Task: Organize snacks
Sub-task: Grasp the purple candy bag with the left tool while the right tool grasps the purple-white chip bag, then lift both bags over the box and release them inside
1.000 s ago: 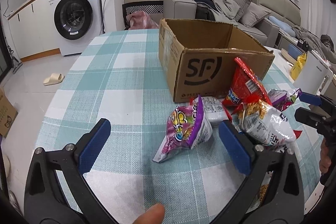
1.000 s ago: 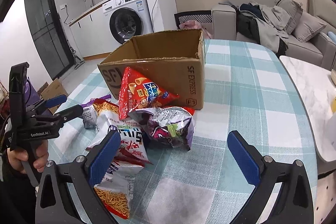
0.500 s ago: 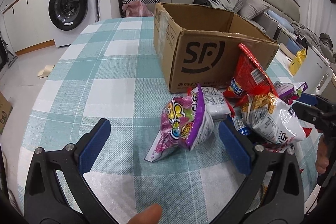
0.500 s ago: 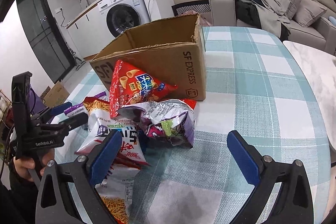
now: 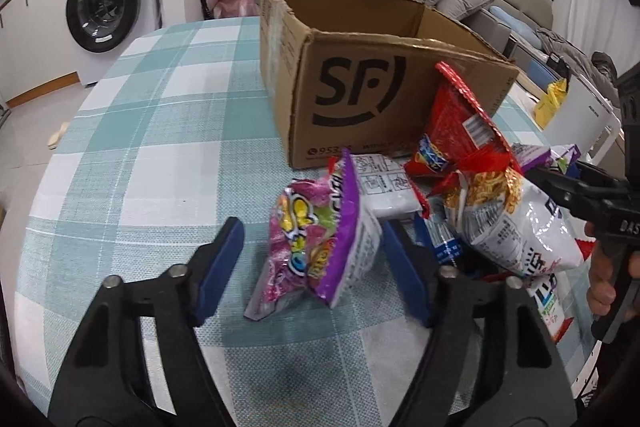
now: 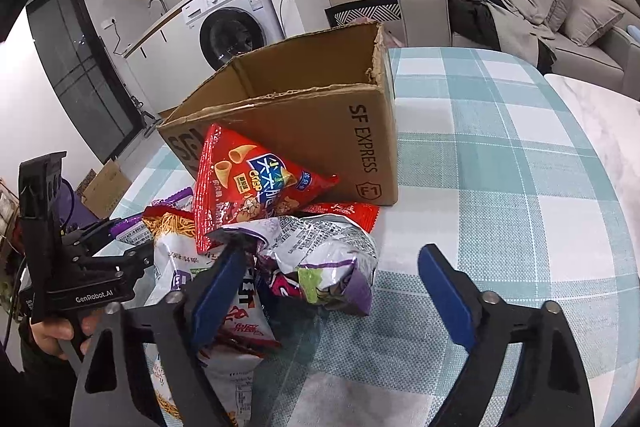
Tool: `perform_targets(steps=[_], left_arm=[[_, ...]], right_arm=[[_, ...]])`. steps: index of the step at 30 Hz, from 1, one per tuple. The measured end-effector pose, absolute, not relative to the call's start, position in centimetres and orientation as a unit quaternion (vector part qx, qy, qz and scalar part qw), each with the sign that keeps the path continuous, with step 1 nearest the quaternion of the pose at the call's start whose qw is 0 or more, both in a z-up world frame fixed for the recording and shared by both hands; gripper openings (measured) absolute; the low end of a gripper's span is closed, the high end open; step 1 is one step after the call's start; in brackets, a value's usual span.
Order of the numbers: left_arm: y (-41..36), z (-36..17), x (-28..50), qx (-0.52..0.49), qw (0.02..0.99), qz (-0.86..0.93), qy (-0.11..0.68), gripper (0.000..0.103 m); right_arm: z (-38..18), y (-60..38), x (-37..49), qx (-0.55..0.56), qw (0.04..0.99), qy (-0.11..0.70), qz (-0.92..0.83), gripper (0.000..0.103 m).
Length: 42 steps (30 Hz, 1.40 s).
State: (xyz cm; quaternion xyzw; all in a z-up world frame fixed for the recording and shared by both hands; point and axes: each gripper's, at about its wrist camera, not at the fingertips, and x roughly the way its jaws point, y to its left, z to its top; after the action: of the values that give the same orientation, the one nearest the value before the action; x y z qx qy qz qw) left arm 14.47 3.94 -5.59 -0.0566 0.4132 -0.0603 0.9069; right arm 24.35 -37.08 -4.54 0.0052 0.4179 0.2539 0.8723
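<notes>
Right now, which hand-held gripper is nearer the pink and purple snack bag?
Left. The left hand-held gripper has the pink and purple snack bag between its fingers; the right hand-held gripper straddles a crumpled silver and purple bag.

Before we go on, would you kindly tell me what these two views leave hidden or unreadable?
- Cardboard box floor: both views, hidden by its near walls.
- Noodle bag: right wrist view, partly behind the right claw.
- Flat white packet: left wrist view, partly covered by the purple bag.
</notes>
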Motion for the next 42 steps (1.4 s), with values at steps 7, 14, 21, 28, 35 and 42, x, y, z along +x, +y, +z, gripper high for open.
perform_targets(steps=[7,14,21,28,35,42], left_arm=[[3.6,-5.6,14.1,-0.065,0.905,-0.087,0.411,0.049],[4.2,-5.0,13.2,-0.077,0.910,-0.083,0.398,0.047],[4.2,-3.0,11.8,-0.075,0.920,-0.076,0.377,0.047],[3.8,-0.3,10.1,-0.074,0.929,-0.076,0.355,0.047],[3.0,2.3,9.1,-0.067,0.937,-0.071,0.334,0.047],[2.7,4.3,9.1,-0.068,0.943,-0.064,0.320,0.047]], right_arm=[[-4.6,-36.9,24.2,0.001,0.870,0.417,0.263,0.066],[-4.4,-37.1,23.7,0.002,0.871,0.411,0.270,0.055],[-3.6,-38.1,22.8,0.007,0.879,0.394,0.267,0.051],[-1.4,-39.0,21.4,0.008,0.892,0.366,0.267,0.050],[1.8,-39.4,19.8,0.011,0.901,0.331,0.280,0.050],[4.2,-39.2,19.3,0.012,0.907,0.306,0.289,0.050]])
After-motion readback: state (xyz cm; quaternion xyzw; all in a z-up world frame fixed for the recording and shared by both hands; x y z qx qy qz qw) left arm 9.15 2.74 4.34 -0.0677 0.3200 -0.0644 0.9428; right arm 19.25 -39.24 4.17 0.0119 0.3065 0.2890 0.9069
